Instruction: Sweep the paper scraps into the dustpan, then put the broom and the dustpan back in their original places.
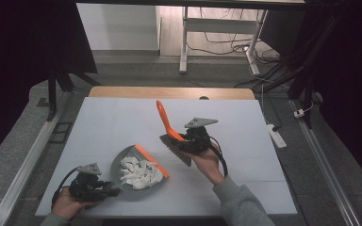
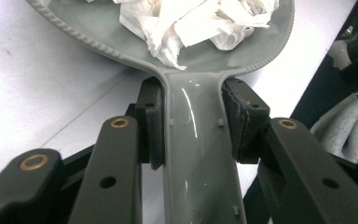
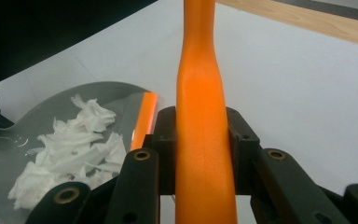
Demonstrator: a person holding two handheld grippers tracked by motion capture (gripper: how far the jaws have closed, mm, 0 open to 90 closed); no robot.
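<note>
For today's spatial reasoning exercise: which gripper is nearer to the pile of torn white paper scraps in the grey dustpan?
Left. The left gripper clamps the grey dustpan by its handle, right beside the white paper scraps. The right gripper holds the orange-handled brush apart, beyond the pan's orange lip.

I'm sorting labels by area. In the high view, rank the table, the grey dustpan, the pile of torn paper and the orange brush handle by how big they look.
1. Table
2. Grey dustpan
3. Pile of torn paper, lying inside the dustpan
4. Orange brush handle; it rises toward the camera, so its rank against the paper is unsure.
</note>
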